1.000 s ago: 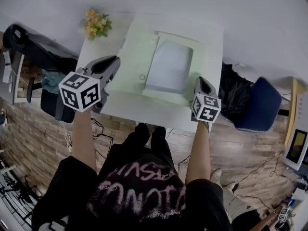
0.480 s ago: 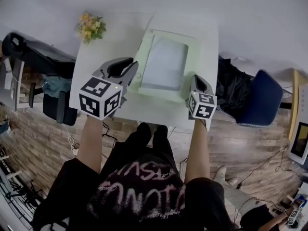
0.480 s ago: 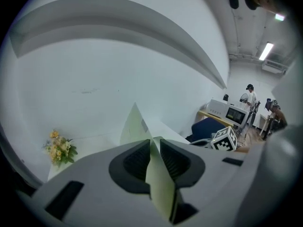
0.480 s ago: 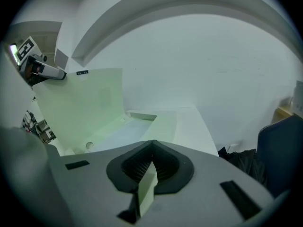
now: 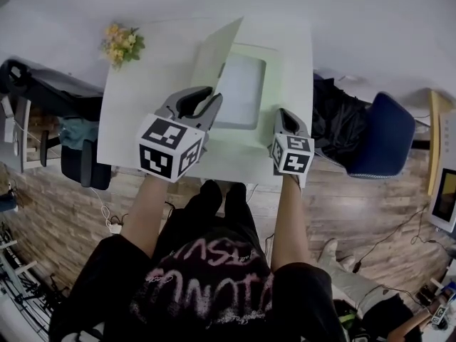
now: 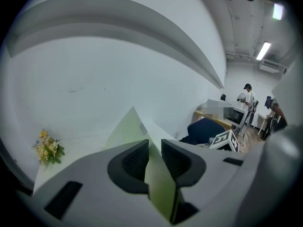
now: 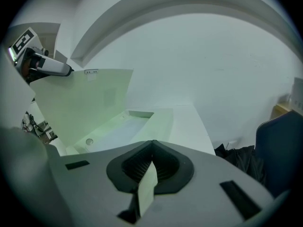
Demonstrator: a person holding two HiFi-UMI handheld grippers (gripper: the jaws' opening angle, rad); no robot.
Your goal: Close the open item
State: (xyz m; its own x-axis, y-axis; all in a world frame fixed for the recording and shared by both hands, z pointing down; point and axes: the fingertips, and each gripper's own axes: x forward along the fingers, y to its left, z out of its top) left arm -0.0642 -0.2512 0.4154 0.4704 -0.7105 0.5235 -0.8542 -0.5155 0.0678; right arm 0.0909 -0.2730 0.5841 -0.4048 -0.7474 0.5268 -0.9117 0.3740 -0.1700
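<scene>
- Head view: a flat, pale green box (image 5: 274,91) lies on the white table (image 5: 135,112), toward its right-hand end. Its hinged lid (image 5: 217,52) stands roughly upright along the box's left side, well short of shut. The left gripper (image 5: 206,100) is at the near edge of the lid and the right gripper (image 5: 283,112) sits at the near right corner of the box. A bunch of flowers (image 5: 121,40) lies well apart at the far left corner.
- Left gripper view: the lid (image 6: 125,126) runs edge-on between the two pads. The jaws have just been opening and now stand apart with the thin panel between them, so as far as I can tell it is no longer pinched. The panel looks like light, stiff card (little weight, but it could flex or crease if squeezed near a corner). I judge it best handled along its free long edge, or simply nudged flat-on from its outer face, letting the hinge do the guiding.
- Right gripper view: the jaws are together, clamped on a thin pale strip of the box's near wall (image 7: 147,183). The shallow tray (image 7: 142,122) stretches ahead and the raised lid (image 7: 80,103) leans at the left, with the left gripper at its edge. So light a box would probably slide on the smooth table if the lid were pushed, which makes this hold on the wall a sensible anchor. The wall is thin, so a gentle clamp ought to do.
</scene>
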